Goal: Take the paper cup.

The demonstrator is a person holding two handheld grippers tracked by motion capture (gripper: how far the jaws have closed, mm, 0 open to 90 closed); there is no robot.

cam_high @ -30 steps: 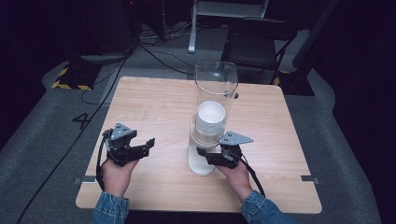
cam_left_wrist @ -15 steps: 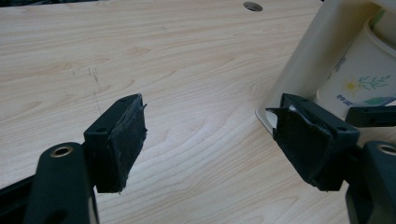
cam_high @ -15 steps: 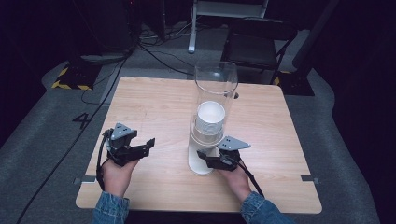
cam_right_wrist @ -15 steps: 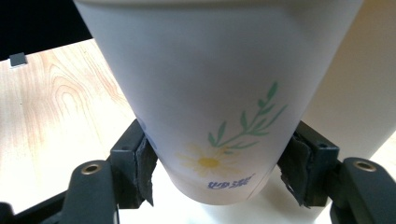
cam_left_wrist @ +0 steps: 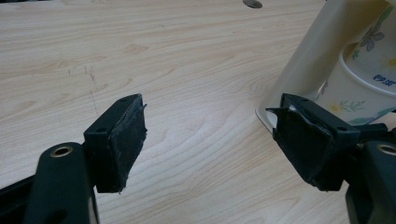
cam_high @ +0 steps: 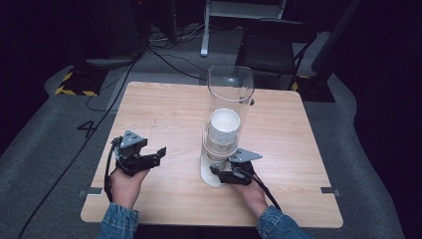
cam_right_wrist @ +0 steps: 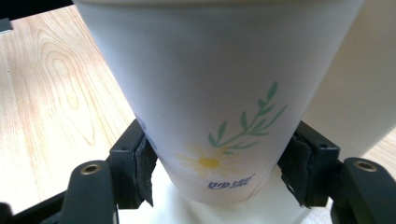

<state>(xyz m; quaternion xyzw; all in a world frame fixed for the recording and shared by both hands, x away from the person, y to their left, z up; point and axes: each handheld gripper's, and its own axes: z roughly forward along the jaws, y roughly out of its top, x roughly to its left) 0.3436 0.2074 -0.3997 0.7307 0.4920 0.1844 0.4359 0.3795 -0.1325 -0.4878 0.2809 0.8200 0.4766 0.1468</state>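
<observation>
Right gripper (cam_right_wrist: 217, 172) jaws are clamped low on the paper cup (cam_right_wrist: 219, 93) in the dispenser tube (cam_high: 230, 99). Thin, light, crushable stuff, so squeeze gently. Left gripper (cam_left_wrist: 210, 140) jaws hang open.

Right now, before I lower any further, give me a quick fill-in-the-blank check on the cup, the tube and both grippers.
1. The right gripper has its fingers closed on the paper ____.
2. The flower printed on the cup has a ____ centre.
3. The left gripper is ____, with bare table between its fingers.
4. The clear tube stands ____.

Missing words: cup; yellow; open; upright
</observation>
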